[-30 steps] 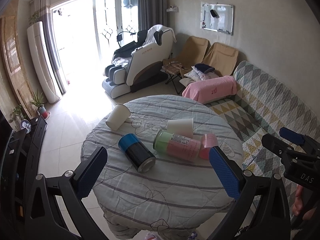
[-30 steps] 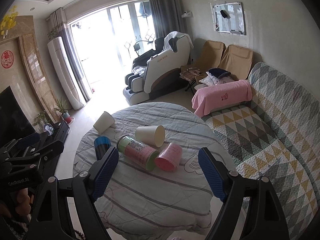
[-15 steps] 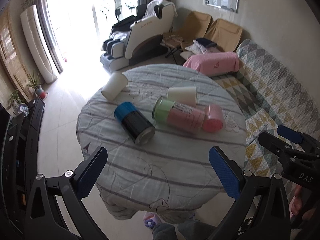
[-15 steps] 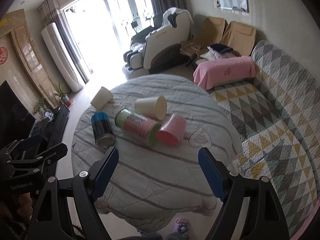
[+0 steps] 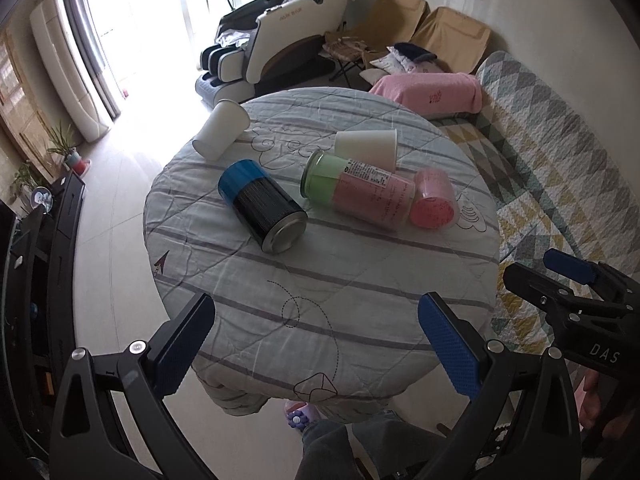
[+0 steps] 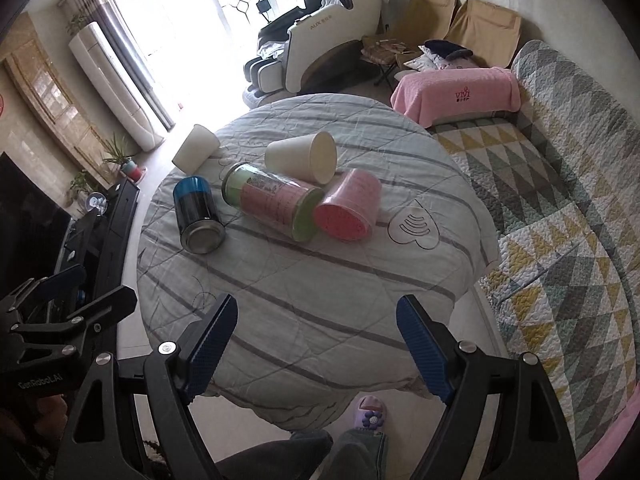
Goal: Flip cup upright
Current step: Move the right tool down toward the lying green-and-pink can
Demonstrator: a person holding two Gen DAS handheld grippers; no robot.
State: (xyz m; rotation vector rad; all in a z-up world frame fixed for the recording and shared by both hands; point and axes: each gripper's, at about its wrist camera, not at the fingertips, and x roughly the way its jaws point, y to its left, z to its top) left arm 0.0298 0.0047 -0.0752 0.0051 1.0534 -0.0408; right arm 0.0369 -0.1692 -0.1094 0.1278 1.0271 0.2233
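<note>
Both tongs hang above the near edge of the round table draped in a grey striped quilt (image 5: 320, 280), and both are spread wide with nothing between the blue pads: the left gripper (image 5: 316, 344) and the right gripper (image 6: 316, 344) alike. Ahead of them everything lies toppled (five pieces in all, none upright). Nearest the left gripper is a black metal canister with a blue cap (image 5: 262, 207), its silver base pointing back toward the tongs. Beside it a clear cylindrical jar with green and pink inside (image 6: 272, 202) touches a translucent pink plastic cup (image 6: 348, 210), whose open mouth faces the right gripper, its long axis running away across the table. Behind those lies a cream paper cup (image 6: 302, 156), mouth to the right, and a second white paper cup (image 5: 220, 134) sits at the far left rim. I'd judge the pink cup the right hand's natural first pick.
</note>
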